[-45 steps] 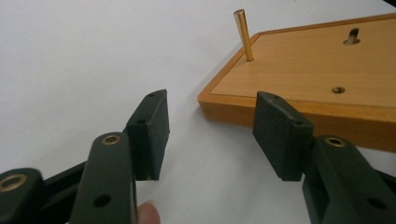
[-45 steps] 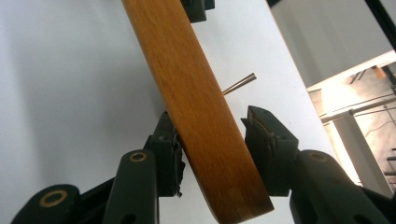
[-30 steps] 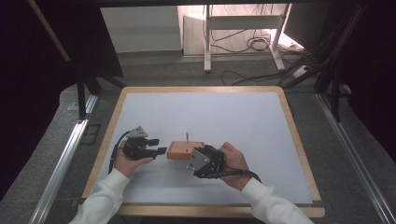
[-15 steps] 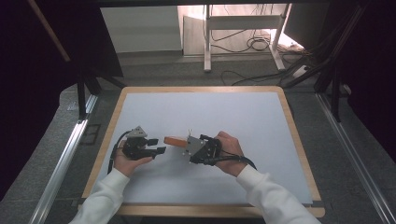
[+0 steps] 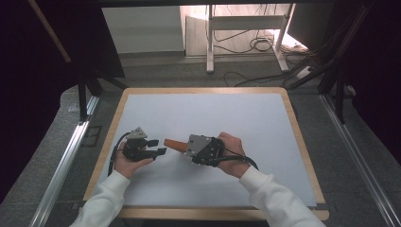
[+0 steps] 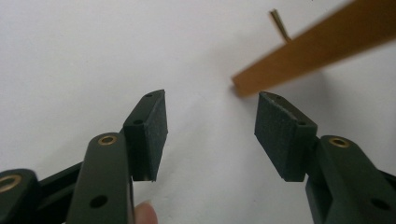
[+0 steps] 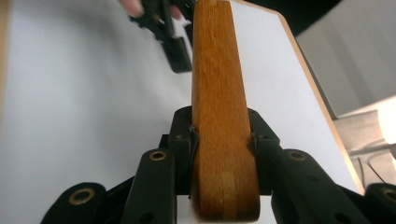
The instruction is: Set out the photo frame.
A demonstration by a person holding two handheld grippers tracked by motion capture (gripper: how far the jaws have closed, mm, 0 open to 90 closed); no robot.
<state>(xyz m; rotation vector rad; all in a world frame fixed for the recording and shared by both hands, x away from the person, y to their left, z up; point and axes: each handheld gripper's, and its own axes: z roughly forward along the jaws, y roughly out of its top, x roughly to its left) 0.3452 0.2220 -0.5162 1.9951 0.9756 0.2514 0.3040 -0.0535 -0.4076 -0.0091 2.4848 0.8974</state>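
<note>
Between right gripper [image 7: 219, 135] fingers, wooden block [image 7: 217, 93] clamped; high view hides grip.

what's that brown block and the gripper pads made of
Block: looks like wood, orange-brown with visible grain streaks and a smooth, slightly glossy finish, probably varnished. It sits clamped in the right gripper.
Pads on the left gripper: matte black with a fine grainy texture, likely rubber or foam; hard to say which.
</note>
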